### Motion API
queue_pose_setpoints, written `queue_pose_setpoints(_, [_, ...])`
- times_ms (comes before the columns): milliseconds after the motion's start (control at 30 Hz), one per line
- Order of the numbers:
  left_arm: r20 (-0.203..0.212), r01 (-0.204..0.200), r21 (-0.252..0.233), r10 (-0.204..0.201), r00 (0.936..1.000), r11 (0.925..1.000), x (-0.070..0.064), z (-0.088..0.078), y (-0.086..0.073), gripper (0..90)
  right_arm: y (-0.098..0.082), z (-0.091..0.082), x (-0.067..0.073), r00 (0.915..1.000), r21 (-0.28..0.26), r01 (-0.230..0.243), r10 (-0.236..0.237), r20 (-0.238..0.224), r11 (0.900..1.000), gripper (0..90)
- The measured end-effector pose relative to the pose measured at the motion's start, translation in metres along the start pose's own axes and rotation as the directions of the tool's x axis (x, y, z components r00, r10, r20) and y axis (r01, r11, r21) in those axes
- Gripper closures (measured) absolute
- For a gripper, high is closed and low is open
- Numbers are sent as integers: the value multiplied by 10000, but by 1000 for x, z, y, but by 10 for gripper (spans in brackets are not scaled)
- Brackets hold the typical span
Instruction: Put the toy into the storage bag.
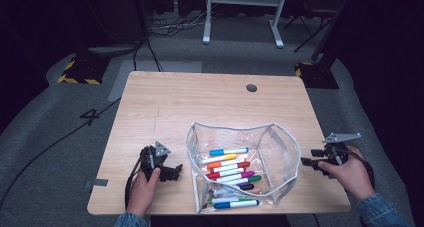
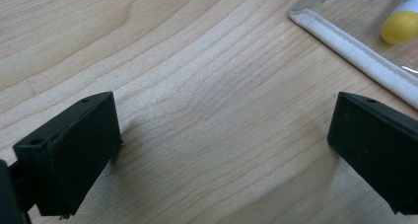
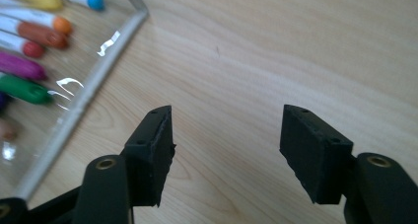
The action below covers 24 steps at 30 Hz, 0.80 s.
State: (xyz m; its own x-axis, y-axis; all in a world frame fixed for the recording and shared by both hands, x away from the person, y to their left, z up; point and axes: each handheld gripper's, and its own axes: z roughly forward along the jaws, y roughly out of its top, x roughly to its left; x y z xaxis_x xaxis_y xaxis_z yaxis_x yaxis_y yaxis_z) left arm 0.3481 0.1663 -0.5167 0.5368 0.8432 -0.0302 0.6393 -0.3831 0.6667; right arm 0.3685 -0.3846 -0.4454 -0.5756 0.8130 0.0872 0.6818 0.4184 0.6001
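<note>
While both claws rest low on the light wooden desk (image 1: 165, 102) | left claw (image 1: 176, 171) spread, empty, just left of the clear plastic pouch with white trim (image 1: 280, 137) | right claw (image 1: 306, 161) spread, empty, at its right edge | coloured felt-tip markers (image 1: 231, 169) lie inside, near-centre | flanking likely readies a two-sided hold on the pouch

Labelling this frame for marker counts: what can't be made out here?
- Marker total: in the high view the markers overlap inside the clear pouch, and glare on the plastic blurs the lower ones.
- Left gripper view: the pouch edge and a yellow marker cap are cut by the frame edge.
- Right gripper view: marker bodies run off the left edge.
- Pouch closure: too small to tell.
</note>
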Motion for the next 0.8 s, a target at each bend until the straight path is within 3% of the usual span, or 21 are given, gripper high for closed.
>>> queue_pose_setpoints(167, [-7,-10,-5,10,10000,10000,0,0,0,0,-30,19,-3,9992,-95,-386,386,54,9992,325])
queue_pose_setpoints(233, [-10,-13,-3,13,10000,10000,0,0,0,0,-40,24,-3,9991,-181,-337,342,255,9993,298])
queue_pose_setpoints(333, [-13,-12,-8,12,10000,10000,0,0,0,0,-52,28,-2,9974,-754,-213,263,668,9969,228])
queue_pose_setpoints(400, [0,0,-3,0,10000,10000,0,0,0,0,-57,29,-1,9954,-1044,-126,224,931,9945,144])
queue_pose_setpoints(433, [-11,-9,-7,9,10000,10000,0,0,0,0,-60,31,0,9932,-1120,183,-53,1159,9935,84])
queue_pose_setpoints(467, [6,2,6,-2,10000,10000,0,0,0,0,-63,35,1,9938,-1396,253,-97,1112,9899,15])
queue_pose_setpoints(567, [-23,-14,-1,14,10000,10000,0,0,0,0,-64,37,2,9946,-1402,506,-372,966,9888,0])
queue_pose_setpoints(800, [-5,-2,0,2,10000,10000,0,0,0,0,-65,37,6,9936,-1450,315,-153,1116,9889,0])
